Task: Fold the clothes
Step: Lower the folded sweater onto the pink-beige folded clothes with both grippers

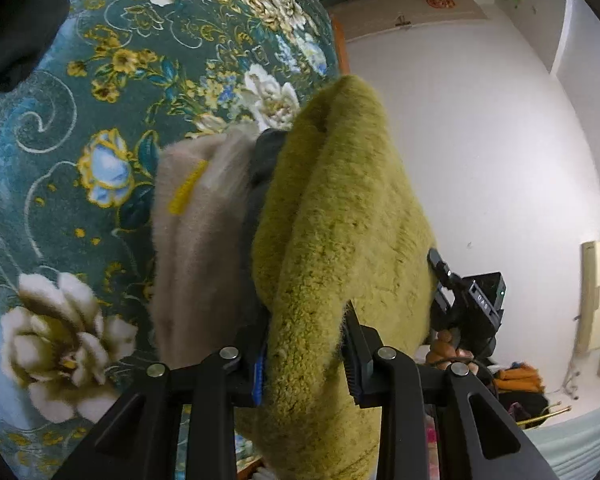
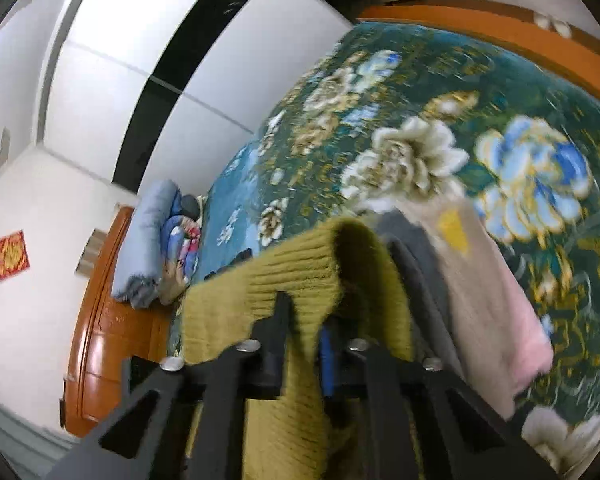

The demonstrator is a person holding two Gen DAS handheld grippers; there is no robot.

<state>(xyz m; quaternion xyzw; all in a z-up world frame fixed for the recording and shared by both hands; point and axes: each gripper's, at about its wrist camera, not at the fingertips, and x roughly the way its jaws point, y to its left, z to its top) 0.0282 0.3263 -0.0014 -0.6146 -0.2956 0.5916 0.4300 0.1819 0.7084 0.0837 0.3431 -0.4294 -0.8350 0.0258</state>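
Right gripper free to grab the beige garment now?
Probably not: the right gripper is shut on the green sweater. The beige garment lies beside it on the floral bedspread, unobstructed once released.

The olive sweater (image 1: 332, 248) is fuzzy knit wool — ribbed along its hem in the right wrist view (image 2: 284, 276). The beige garment (image 1: 196, 240) beside it looks soft and brushed. The floral bedspread (image 1: 60, 128) is printed plush cloth; the headboard (image 2: 100, 344) is glossy varnished wood — the tongs' arms matt black plastic with shiny metal rivets.
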